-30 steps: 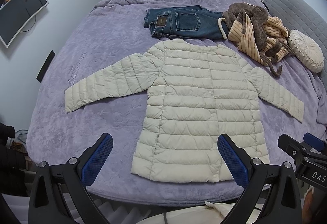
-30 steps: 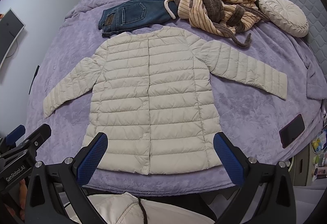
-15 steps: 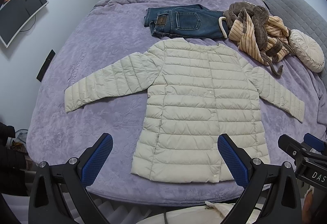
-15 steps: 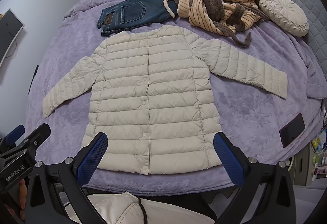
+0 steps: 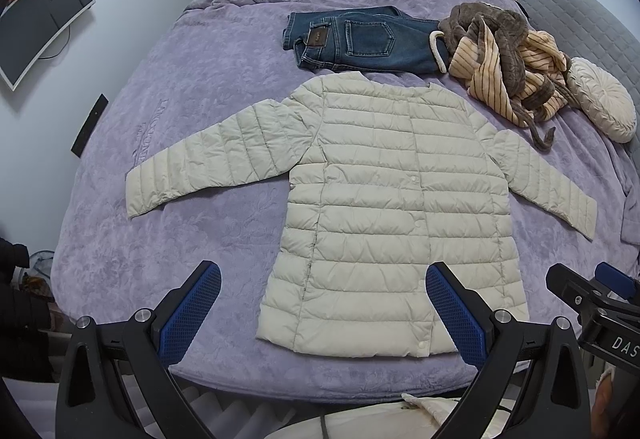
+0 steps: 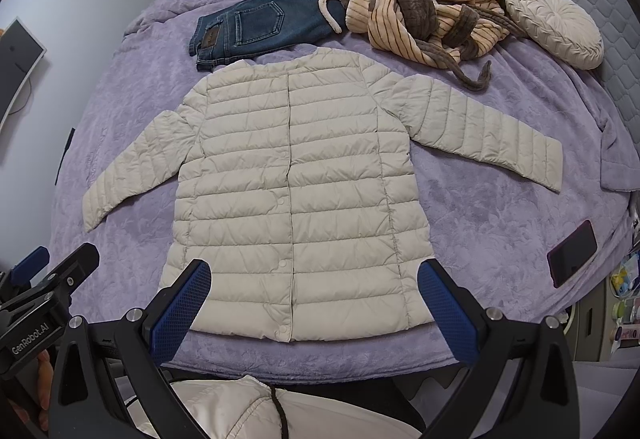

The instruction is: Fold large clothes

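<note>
A cream quilted puffer jacket (image 5: 392, 207) lies flat, front up, on the purple bed cover (image 5: 192, 111), both sleeves spread out to the sides. It also shows in the right wrist view (image 6: 296, 191). My left gripper (image 5: 324, 315) is open and empty, held above the jacket's hem at its left side. My right gripper (image 6: 316, 311) is open and empty, held above the hem at the middle. Each gripper shows at the edge of the other's view.
Folded blue jeans (image 5: 360, 39) and a heap of brown and striped clothes (image 5: 504, 55) lie beyond the jacket's collar. A round cream cushion (image 5: 600, 103) sits at the right. A dark phone (image 6: 572, 253) lies near the bed's right edge.
</note>
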Demonstrator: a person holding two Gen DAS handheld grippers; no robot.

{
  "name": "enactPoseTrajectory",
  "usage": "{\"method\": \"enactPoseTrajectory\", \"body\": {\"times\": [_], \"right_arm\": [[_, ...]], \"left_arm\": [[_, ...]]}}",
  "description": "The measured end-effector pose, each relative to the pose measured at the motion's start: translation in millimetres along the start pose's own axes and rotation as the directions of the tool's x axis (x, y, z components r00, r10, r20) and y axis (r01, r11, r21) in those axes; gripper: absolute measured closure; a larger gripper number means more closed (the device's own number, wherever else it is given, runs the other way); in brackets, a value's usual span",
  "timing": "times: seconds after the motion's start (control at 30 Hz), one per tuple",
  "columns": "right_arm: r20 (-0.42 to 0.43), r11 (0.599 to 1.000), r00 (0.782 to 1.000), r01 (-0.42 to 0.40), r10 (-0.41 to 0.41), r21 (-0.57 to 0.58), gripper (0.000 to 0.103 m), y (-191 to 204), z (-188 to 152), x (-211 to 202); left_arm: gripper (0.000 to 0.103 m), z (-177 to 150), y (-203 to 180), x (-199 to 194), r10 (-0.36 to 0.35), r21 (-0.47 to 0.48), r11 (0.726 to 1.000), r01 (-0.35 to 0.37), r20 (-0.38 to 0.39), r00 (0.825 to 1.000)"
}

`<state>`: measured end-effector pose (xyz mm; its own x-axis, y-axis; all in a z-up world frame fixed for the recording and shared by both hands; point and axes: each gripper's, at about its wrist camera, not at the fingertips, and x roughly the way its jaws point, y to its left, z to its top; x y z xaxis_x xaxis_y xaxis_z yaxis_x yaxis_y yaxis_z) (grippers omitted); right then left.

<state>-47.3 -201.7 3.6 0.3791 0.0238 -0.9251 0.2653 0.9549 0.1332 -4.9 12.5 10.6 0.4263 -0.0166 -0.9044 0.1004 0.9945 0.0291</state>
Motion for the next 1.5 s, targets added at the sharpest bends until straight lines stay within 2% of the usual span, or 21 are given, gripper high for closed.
{"method": "enactPoseTrajectory", "body": {"times": [1.5], "right_arm": [[-0.01, 1.0, 1.0, 0.006, -0.006, 0.006, 0.0, 0.4, 1.8, 2.8]], "left_arm": [[0.0, 1.9, 1.6, 1.9, -0.004, 0.0, 1.0, 0.004, -0.004, 1.0]]}}
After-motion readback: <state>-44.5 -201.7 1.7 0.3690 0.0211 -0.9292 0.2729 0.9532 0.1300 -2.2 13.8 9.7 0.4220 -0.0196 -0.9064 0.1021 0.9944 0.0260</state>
